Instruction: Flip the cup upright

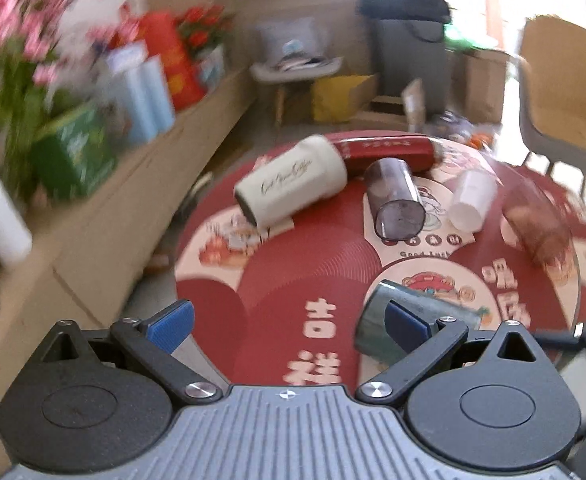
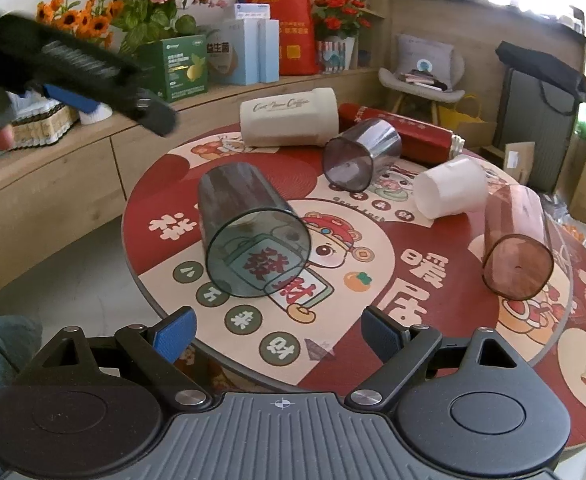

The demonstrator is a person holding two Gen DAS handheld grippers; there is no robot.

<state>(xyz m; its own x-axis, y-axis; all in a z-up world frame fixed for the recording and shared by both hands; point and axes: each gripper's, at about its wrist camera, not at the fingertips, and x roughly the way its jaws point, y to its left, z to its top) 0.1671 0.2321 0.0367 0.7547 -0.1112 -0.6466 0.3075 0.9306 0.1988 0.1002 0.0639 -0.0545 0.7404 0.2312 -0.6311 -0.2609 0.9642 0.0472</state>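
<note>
Several cups lie on their sides on a round red patterned table [image 2: 373,364]. A green-tinted clear cup [image 2: 249,236] lies nearest, its mouth toward my right gripper [image 2: 279,334], which is open and empty just short of it. My left gripper [image 1: 289,326] is open and empty; the green cup [image 1: 377,320] lies partly behind its right finger. Further back lie a grey clear cup [image 2: 357,156], a white cup [image 2: 451,192], a red-tinted cup [image 2: 517,240], a cream tumbler [image 2: 289,122] and a red bottle [image 2: 405,134]. The left gripper also shows in the right wrist view [image 2: 69,68], raised at upper left.
A wooden shelf unit [image 2: 53,184] runs along the left with flowers, boxes and a red bag [image 2: 289,24]. A grey chair [image 2: 421,76], a black bag [image 2: 541,80] and cardboard boxes stand behind the table. The left wrist view is motion-blurred.
</note>
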